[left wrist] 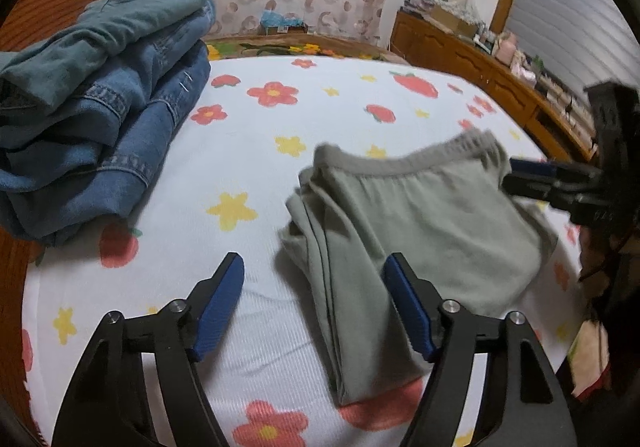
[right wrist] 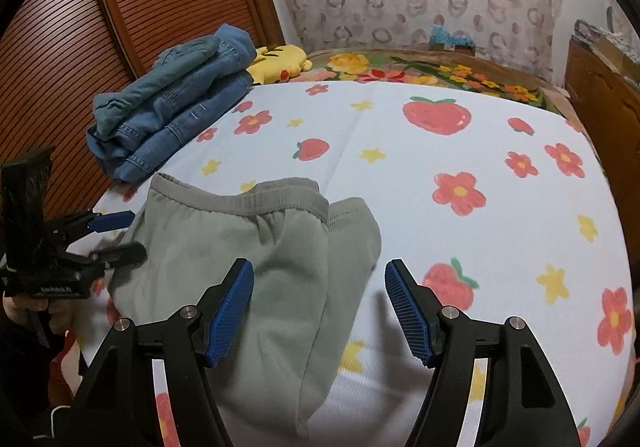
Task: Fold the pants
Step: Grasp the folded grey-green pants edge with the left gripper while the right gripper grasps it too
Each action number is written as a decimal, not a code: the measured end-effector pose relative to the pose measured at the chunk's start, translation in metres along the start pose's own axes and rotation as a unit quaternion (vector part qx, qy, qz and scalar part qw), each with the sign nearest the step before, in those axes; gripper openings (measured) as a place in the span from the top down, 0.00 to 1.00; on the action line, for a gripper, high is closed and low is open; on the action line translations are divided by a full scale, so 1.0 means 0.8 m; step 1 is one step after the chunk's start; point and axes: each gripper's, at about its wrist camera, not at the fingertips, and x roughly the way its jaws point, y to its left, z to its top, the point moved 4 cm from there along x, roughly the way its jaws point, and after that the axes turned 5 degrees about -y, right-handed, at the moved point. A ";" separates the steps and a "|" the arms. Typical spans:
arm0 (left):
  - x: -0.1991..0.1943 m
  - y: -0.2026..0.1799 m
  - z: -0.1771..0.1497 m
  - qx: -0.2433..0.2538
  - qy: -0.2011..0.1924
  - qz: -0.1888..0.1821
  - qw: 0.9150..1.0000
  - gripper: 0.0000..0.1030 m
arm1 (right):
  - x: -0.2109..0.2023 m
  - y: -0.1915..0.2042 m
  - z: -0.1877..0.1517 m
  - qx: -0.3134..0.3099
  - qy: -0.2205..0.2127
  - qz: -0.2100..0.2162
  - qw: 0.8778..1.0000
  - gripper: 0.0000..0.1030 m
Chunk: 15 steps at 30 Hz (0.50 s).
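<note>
Folded grey-green cotton pants point(right wrist: 256, 271) lie on the flower-print bed sheet point(right wrist: 440, 151). Left gripper point(left wrist: 316, 299) and right gripper point(right wrist: 320, 307) gape wide above them, empty. A folded blue denim stack point(left wrist: 100, 119) sits beyond the pants.

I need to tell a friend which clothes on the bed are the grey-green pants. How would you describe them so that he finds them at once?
Start from the bed sheet, white with red flowers and strawberries. At its near edge lie the grey-green pants, folded, with a darker elastic waistband across the far end. The only other clothes are the stacked blue jeans by the wooden slatted door; those are denim, these are plain and soft.
</note>
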 end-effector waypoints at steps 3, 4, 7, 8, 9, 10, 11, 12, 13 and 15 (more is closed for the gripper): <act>0.002 0.004 0.007 -0.008 -0.003 -0.003 1.000 0.39 | 0.009 0.001 0.003 0.000 0.005 0.002 1.000 0.31; 0.004 0.004 0.008 -0.009 -0.001 -0.004 1.000 0.40 | 0.012 0.001 0.003 -0.001 0.007 0.002 1.000 0.31; 0.009 0.004 0.011 -0.015 0.002 -0.011 1.000 0.48 | 0.017 0.003 0.004 -0.002 0.012 0.000 1.000 0.31; 0.011 0.003 0.011 -0.017 0.004 -0.015 1.000 0.51 | 0.018 0.002 0.004 -0.002 0.014 0.000 1.000 0.31; 0.013 0.002 0.011 -0.018 0.006 -0.017 1.000 0.53 | 0.020 0.003 0.004 -0.001 0.016 0.001 1.000 0.31; 0.015 0.001 0.011 -0.018 0.008 -0.019 1.000 0.57 | 0.022 0.002 0.003 0.000 0.017 0.003 1.000 0.31; 0.017 0.000 0.010 -0.019 0.010 -0.022 1.000 0.58 | 0.024 0.002 0.004 0.001 0.019 0.004 1.000 0.31; 0.020 -0.001 0.009 -0.019 0.011 -0.023 1.000 0.60 | 0.026 0.002 0.004 0.001 0.020 0.007 1.000 0.31; 0.020 -0.003 0.009 -0.015 0.007 -0.019 1.000 0.60 | 0.027 0.002 0.004 0.002 0.021 0.011 1.000 0.31; 0.020 -0.006 0.010 -0.014 0.009 -0.017 1.000 0.60 | 0.027 0.002 0.004 0.002 0.019 0.017 1.000 0.31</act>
